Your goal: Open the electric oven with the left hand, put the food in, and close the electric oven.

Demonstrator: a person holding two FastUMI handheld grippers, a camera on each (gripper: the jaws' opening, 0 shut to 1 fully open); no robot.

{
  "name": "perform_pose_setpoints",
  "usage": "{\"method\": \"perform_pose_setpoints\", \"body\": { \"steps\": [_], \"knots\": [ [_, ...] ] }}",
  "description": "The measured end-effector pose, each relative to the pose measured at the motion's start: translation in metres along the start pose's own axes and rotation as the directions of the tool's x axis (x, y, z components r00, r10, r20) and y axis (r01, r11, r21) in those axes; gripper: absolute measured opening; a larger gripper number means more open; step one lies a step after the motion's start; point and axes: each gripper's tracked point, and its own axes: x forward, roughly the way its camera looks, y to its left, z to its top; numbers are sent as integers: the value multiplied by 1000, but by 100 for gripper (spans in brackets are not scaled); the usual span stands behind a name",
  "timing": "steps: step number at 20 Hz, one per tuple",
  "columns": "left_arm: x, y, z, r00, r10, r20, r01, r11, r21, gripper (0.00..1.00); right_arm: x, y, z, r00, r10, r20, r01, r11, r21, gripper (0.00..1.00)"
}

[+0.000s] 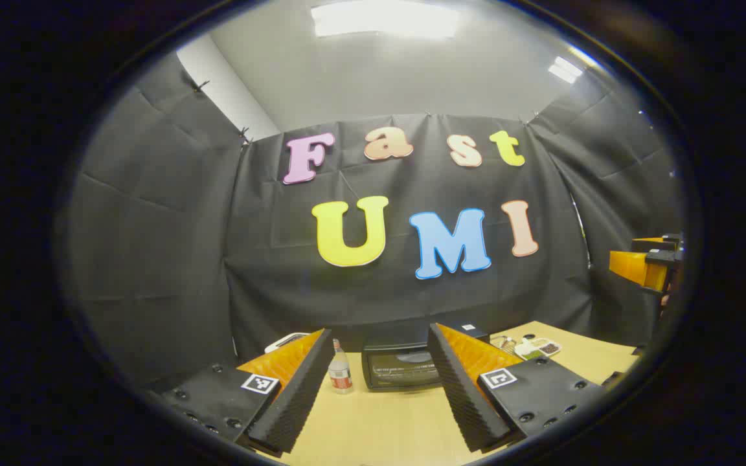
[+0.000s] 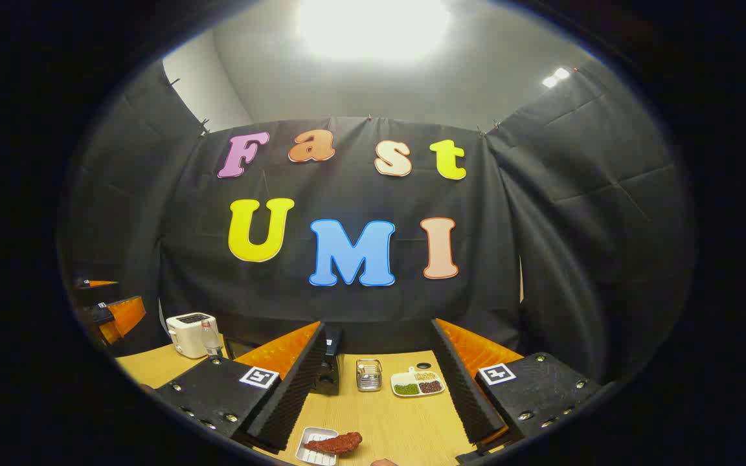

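On the wooden table (image 1: pixel 373 427), seen in the left gripper view, the electric oven (image 1: pixel 402 366) stood at the far edge against the black cloth wall, its dark glass door shut and facing the camera; the left gripper (image 1: pixel 379 388) hung above the table well short of it, fingers spread wide and grasping nothing, the oven framed between them; a small plastic bottle (image 1: pixel 340 373) with a red label stood upright just beside the oven's left side; a white toaster (image 1: pixel 285 341) peeked out behind the gripper's left finger; a divided dish (image 1: pixel 539 348) of beans lay farther along the table to the oven's right; the other gripper showed at that view's right edge, raised well above the table.

In the right gripper view, the right gripper (image 2: pixel 376 388) was likewise released, its fingers wide apart over the table and holding nothing; near the bottom, between the fingers, the food (image 2: pixel 334 443), a reddish-brown piece of meat, lay across a small white tray (image 2: pixel 315 453); beyond it stood a small glass container (image 2: pixel 368 375) with the divided dish just to its right; the oven's side appeared dark behind the gripper's left finger; the toaster and bottle stood at the far left.
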Motion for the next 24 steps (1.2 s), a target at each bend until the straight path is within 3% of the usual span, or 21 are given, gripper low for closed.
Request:
{"method": "perform_pose_setpoints", "body": {
  "steps": [14,24],
  "knots": [
    [2,-24,4,1000,-16,7,16,1000,16,100,3,-17,-8,1000,12,1,-12,1000,-24,97],
    [3,-53,13,1000,15,26,-15,1000,27,100,3,-30,-25,997,77,-3,-77,997,-33,97]
  ]
}}
